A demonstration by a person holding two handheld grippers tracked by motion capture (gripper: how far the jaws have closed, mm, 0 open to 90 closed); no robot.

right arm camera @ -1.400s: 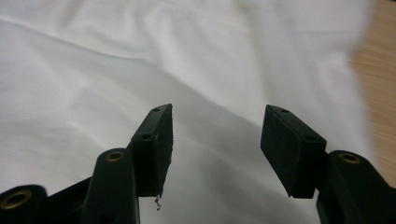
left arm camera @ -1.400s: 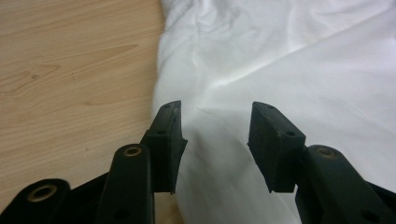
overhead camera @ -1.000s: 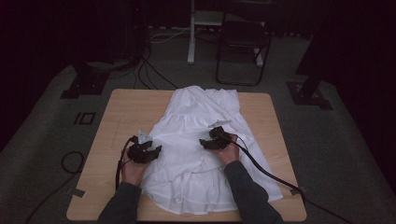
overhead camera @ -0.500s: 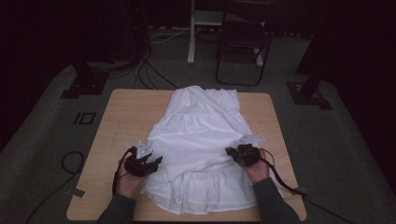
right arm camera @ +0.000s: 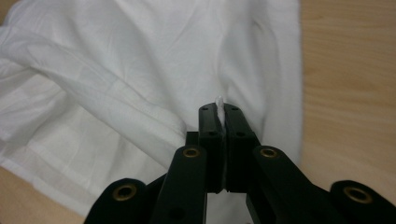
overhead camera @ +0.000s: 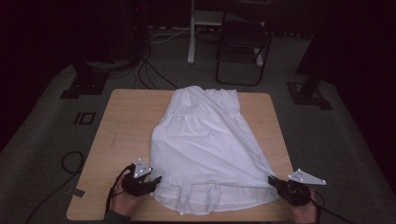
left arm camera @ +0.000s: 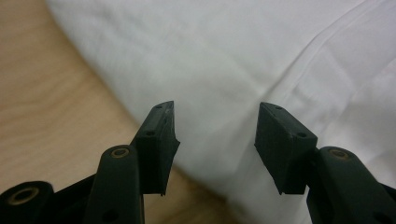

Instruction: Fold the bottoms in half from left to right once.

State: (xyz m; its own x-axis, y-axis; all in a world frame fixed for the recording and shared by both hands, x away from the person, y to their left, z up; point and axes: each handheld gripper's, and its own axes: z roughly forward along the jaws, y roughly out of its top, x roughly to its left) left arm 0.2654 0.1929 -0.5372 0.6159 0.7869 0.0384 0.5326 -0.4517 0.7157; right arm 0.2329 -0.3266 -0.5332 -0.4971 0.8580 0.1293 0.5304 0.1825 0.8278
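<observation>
Dress (overhead camera: 205, 149), white, lies spread flat on the wooden table (overhead camera: 126, 116), top end at the far edge and hem at the near edge. Right gripper (right arm camera: 219, 109) sits at the dress's near right corner, jaws clamped together on a pinch of hem fabric. Left gripper (left arm camera: 215, 126) is by the dress's near left corner, jaws about half apart and just been widening; cloth lies under the gap, apparently not gripped.
</observation>
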